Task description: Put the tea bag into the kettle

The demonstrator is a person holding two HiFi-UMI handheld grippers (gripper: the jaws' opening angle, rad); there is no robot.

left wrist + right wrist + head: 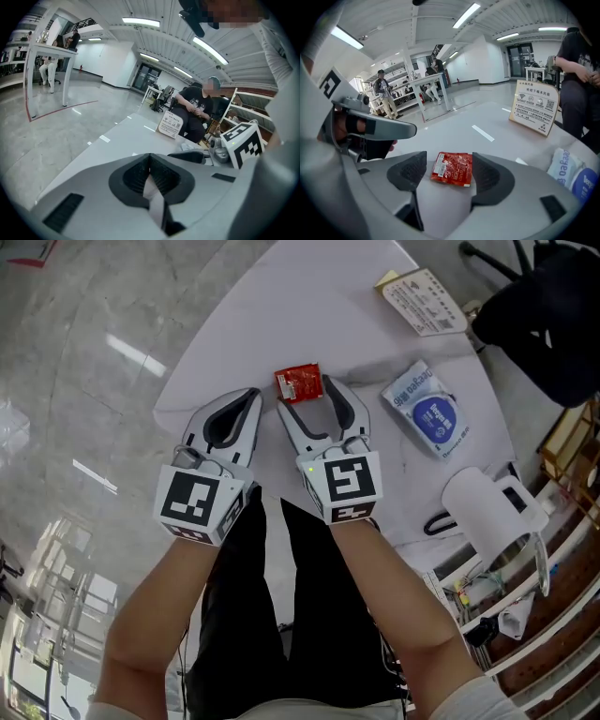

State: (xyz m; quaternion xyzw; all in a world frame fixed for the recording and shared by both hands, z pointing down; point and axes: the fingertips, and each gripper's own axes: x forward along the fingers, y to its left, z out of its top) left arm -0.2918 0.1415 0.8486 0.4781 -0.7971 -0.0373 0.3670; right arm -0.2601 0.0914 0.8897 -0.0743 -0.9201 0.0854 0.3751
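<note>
The red foil tea bag (452,168) lies ungrasped by the white table's (281,306) near edge, between the right gripper's (309,405) wide jaws. The left gripper (251,397) is closed and empty. The white kettle (487,507) waits at the right corner.

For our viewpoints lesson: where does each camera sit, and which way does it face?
Head view: on the head, looking steeply down at table, tea bag, kettle; shows forearms, left tongs, right tongs.
Left gripper view: on left tongs, looking along shut jaws across the table.
Right gripper view: on right tongs, looking along open jaws at the tea bag.
Shared, head and right gripper views: tea bag.
</note>
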